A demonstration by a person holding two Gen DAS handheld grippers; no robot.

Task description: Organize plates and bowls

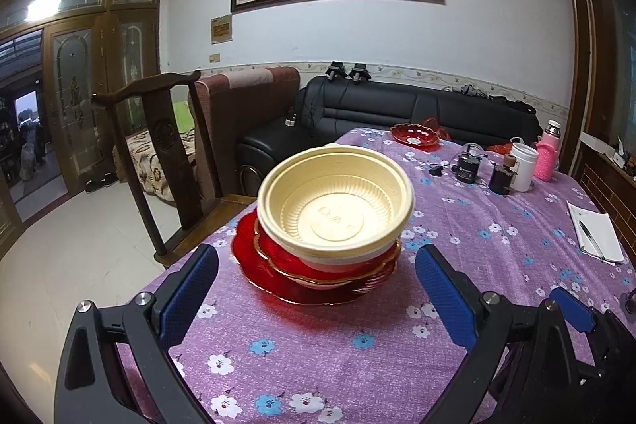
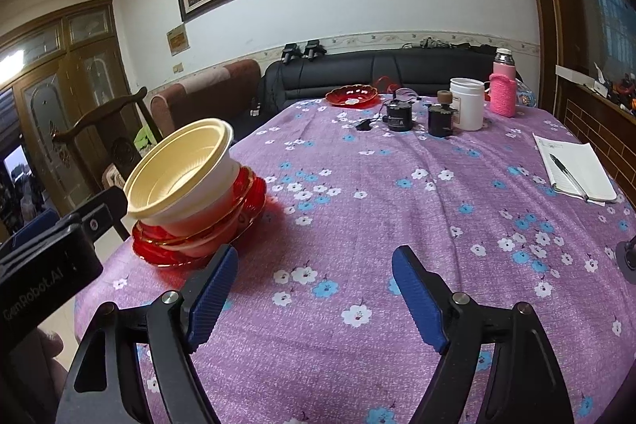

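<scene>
- The stack sits near the left edge of the counter [image 2: 397,185]: a cream bowl [image 1: 334,201] nested on a white bowl [image 2: 206,201], over red plates [image 1: 278,277].
- One red plate [image 2: 351,94] lies alone at the far end, well apart from the stack; the likely step in hand is fetching it.
- To do it well, reach past the dark jars [image 2: 399,116] without brushing them, grip the plate by its rim, and carry it level.
- The cream bowl looks tilted in the right wrist view, though the fisheye may exaggerate this; set anything on it gently.
- Left gripper [image 1: 318,285]: fingers spread wide, holding nothing, just short of the stack.
- Right gripper [image 2: 314,289]: fingers spread, holding nothing, above bare cloth.
</scene>
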